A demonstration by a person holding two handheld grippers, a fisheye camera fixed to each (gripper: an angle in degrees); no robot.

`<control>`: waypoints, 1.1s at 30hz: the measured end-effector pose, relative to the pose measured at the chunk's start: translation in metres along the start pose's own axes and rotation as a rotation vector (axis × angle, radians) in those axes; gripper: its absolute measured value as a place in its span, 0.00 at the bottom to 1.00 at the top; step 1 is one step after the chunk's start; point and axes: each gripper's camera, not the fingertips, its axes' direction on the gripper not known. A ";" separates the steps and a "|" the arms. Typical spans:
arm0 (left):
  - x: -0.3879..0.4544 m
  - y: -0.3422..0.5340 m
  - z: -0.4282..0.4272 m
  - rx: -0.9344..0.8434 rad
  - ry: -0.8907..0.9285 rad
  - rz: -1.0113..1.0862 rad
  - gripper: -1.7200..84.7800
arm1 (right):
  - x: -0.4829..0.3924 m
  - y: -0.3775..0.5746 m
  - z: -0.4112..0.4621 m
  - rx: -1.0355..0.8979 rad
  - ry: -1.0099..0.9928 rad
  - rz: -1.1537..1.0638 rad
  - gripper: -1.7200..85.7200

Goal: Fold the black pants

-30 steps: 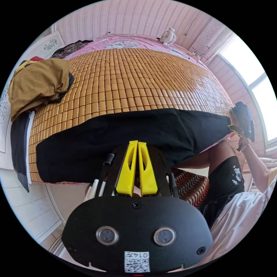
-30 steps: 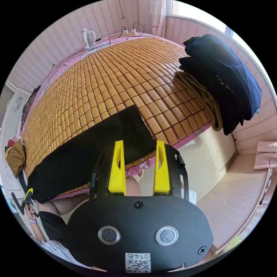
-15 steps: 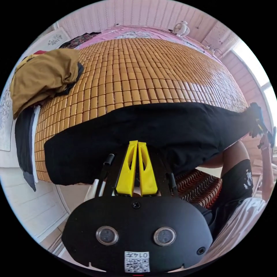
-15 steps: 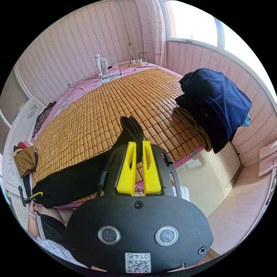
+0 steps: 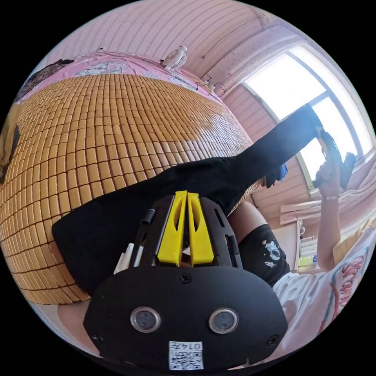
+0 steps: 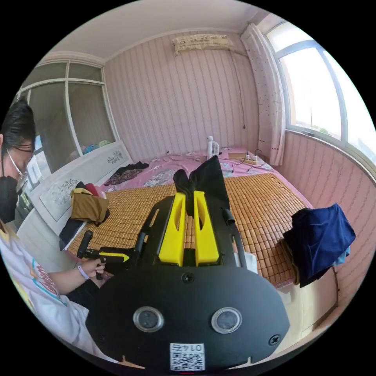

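Observation:
The black pants [image 5: 117,219] lie along the near edge of the bed's bamboo mat [image 5: 98,129]. My left gripper [image 5: 187,194] is shut on their near edge. From there the pants rise in a taut strip up to my right gripper [image 5: 320,132], held high in front of the window. In the right gripper view, my right gripper [image 6: 188,194] is shut on the bunched leg end of the black pants [image 6: 207,176], lifted above the bed. My left gripper [image 6: 124,257] is lower left there, in the person's hand.
A navy pile of clothes [image 6: 319,239] sits on the bed's right corner. A mustard garment [image 6: 88,205] lies at the left edge. A small fan [image 6: 212,147] and cables stand at the far side. The person's body is close on the left.
The right gripper went from open to shut on the pants' end and lifted it high off the mat. The left gripper stayed shut at the near edge; both views swung with the hands.

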 end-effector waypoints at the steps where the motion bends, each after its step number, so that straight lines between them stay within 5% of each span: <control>1: -0.006 0.007 -0.016 0.022 -0.021 -0.021 0.01 | -0.014 0.002 0.010 -0.024 -0.062 -0.025 0.07; 5: -0.030 0.033 -0.049 0.024 -0.104 -0.117 0.01 | -0.105 0.059 0.112 -0.336 -0.409 -0.129 0.10; 9: -0.048 0.056 -0.061 -0.012 -0.125 -0.196 0.01 | -0.147 0.126 0.196 -0.702 -0.462 -0.171 0.11; 20: -0.047 0.047 -0.030 -0.070 -0.063 -0.170 0.01 | -0.252 0.159 0.255 -0.766 -0.294 -0.566 0.10; 28: -0.055 0.038 -0.019 -0.070 -0.047 -0.188 0.01 | -0.275 0.149 0.240 -0.682 -0.349 -0.628 0.02; 33: -0.055 0.033 -0.014 -0.061 -0.047 -0.199 0.01 | -0.291 0.182 0.273 -0.812 -0.381 -0.697 0.02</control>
